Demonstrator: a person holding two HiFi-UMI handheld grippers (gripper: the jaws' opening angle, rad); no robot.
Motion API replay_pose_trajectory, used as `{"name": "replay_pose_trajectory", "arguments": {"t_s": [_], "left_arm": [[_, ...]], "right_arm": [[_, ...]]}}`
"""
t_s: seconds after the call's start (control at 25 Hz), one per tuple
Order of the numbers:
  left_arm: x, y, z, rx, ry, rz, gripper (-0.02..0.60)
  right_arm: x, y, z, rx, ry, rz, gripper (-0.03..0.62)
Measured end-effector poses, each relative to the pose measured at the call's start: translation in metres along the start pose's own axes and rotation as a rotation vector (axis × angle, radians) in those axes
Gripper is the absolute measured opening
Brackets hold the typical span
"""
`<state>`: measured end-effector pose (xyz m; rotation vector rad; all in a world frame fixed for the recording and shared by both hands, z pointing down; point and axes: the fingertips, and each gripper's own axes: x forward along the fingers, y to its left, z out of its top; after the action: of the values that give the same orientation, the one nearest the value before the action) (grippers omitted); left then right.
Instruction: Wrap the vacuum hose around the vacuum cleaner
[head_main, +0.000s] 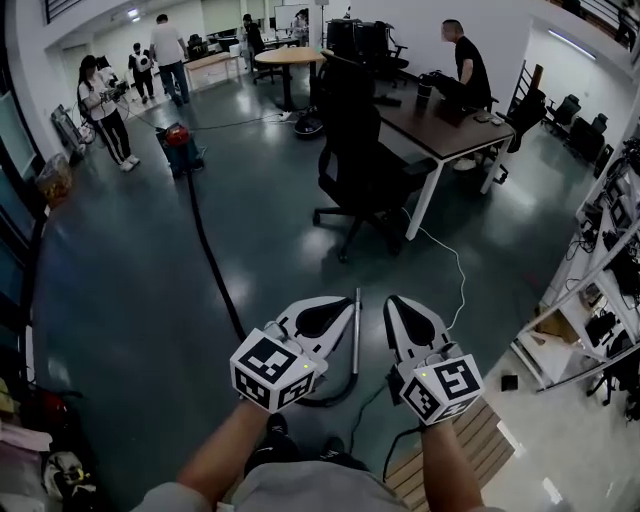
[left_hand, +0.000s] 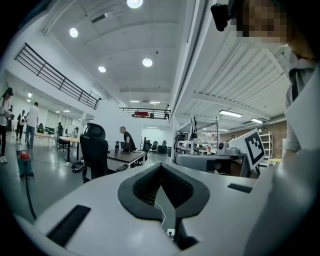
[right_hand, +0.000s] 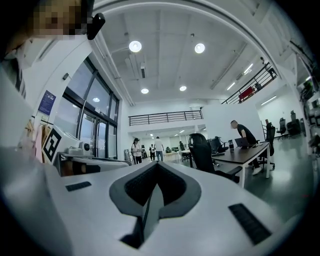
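While the desk (head_main: 440, 128) and office chair (head_main: 360, 165) stand to the right, the vacuum cleaner (head_main: 181, 146) sits far off. Its black hose (head_main: 210, 255) trails over the floor (head_main: 120, 300) to below the left gripper (head_main: 347, 303). That one and the right gripper (head_main: 393, 300) are both fully closed, holding nothing.

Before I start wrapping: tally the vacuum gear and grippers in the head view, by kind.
vacuum cleaner: 1
vacuum hose: 1
metal tube at the hose's near end: 1
grippers: 2, left gripper and right gripper
Total: 5
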<state>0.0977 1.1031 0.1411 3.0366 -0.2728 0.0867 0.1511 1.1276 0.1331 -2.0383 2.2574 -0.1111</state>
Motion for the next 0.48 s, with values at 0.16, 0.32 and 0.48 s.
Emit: {"name": "replay_pose_trajectory", "arguments": {"t_s": [0.16,0.32,0.48], "left_arm": [[0.006,0.018,-0.005,-0.017,0.014,0.001,0.006],[0.014,0.048,-0.01,-0.032,0.015,-0.018,0.006],[0.021,0.09,-0.013,-0.035,0.02,-0.042,0.006]], "right_arm": [[0.017,-0.005,-0.005,0.01,0.015,-0.004,0.003],[0.045,-0.011,-0.01,-0.002,0.031,-0.027,0.003],[0.083,-0.015,-0.017,-0.005,0.052,-0.063,0.003]]}}
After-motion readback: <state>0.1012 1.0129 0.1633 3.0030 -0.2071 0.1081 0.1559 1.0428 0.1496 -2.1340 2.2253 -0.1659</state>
